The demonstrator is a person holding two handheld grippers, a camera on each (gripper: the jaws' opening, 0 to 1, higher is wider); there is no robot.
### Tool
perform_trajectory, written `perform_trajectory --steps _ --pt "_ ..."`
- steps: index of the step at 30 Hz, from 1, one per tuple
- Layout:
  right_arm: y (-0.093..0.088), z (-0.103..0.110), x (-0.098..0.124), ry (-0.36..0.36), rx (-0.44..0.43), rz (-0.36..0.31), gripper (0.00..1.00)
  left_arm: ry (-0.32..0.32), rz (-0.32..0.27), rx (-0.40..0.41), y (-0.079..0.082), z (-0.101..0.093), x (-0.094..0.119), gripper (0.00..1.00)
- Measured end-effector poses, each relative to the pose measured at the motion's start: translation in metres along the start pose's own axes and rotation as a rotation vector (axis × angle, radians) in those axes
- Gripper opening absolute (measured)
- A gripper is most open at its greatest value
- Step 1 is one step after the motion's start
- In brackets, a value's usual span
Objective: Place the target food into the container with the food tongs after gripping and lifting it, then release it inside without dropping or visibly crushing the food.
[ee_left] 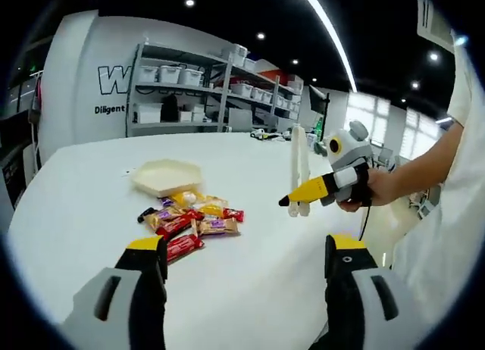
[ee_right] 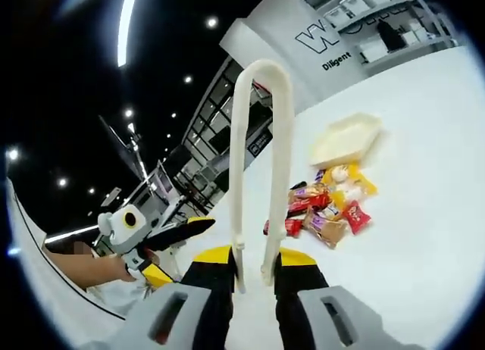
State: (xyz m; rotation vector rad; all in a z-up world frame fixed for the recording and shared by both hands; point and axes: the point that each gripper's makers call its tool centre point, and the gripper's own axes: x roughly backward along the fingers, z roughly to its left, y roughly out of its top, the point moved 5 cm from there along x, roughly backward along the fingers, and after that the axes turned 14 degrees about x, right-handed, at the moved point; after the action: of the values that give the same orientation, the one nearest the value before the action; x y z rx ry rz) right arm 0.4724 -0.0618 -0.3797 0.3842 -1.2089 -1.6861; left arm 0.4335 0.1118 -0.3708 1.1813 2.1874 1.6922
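We are holding right gripper clamped on tongs, tips hidden between jaws. Left gripper hanging with jaws apart above table. Snacks lying heaped beside tray, wrappers too small to read.

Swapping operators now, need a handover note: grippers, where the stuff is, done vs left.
Right gripper: shut on the food tongs, held in the air above the table, tips at the jaws, loop end pointing away.
Left gripper: open, holding nothing, above the table facing the snacks.
Wrapped snacks: loose pile on the table. Container: pale shallow tray just behind the pile, looks empty.
Done: tongs picked up.
Left: grip a snack with the tongs, lift it, release it inside the container without crushing it. I cannot tell which snack is the target.
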Motion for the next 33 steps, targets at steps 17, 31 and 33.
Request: perform_trajectory --steps 17,31,33 --pt "0.005 -0.015 -0.006 -0.045 0.051 0.02 0.15 0.143 0.002 0.087 -0.008 0.021 0.014 0.9" --pt "0.015 -0.039 -0.012 -0.138 0.125 0.035 0.13 0.182 0.057 0.086 -0.02 0.02 0.018 0.99" --pt "0.016 -0.046 -0.014 -0.161 0.14 0.037 0.13 0.185 0.056 0.061 -0.019 0.018 0.018 0.99"
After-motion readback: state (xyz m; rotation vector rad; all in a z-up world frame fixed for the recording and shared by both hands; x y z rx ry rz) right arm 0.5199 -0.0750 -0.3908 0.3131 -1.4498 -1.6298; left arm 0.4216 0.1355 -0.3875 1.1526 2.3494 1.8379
